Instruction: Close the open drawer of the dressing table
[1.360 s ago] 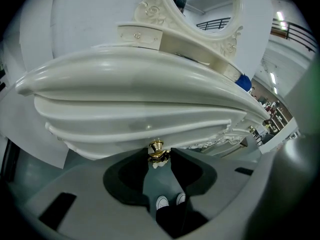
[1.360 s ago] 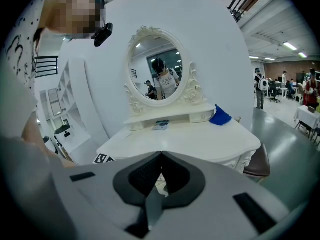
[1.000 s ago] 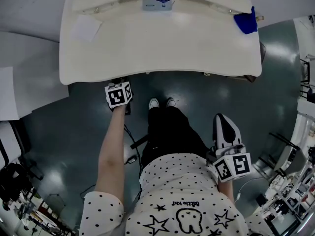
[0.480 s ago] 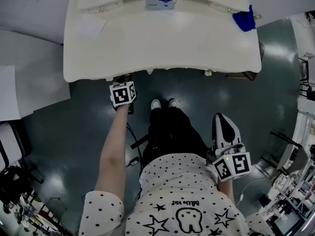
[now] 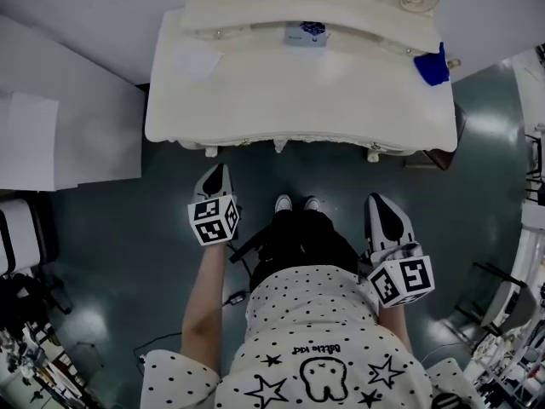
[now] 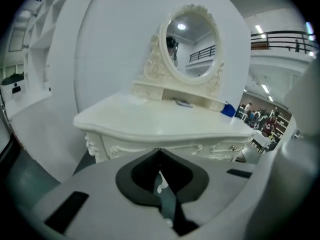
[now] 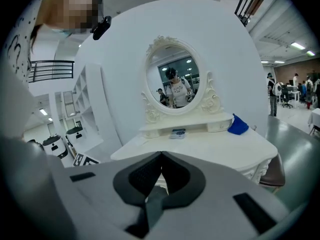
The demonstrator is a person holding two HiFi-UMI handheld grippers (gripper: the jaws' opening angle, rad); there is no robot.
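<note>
Dressing table (image 5: 298, 100): stands straight ahead of the person, beyond both grippers, backed against a white wall. Drawer fronts (image 6: 220, 148) under the top look flush with the carved front edge.

Nearest: person's spotted shirt (image 5: 324, 348), both arms held forward.

Left gripper (image 5: 218, 172): held over the dark floor (image 5: 111, 228), near the table's front edge and apart from it. Fingers (image 6: 150, 176) have just been closing and now meet at the tips, nothing between them. Marker cube (image 5: 213, 220) sits behind them.

Right gripper (image 5: 380, 201): level with the left one, at the person's other side, also short of the table. Fingers (image 7: 150, 179) together at the tips, holding nothing. Its marker cube (image 5: 402, 281) faces up.

White shoes (image 5: 294, 203): between the two grippers, toes toward the table.

On the surface, far side: small box (image 5: 306, 34) with blue print, in front of the raised back shelf; blue cloth (image 5: 432, 65) at the right rear corner.

Farthest: oval mirror (image 7: 172, 79) in a carved frame, upright above the shelf, reflecting a person.
</note>
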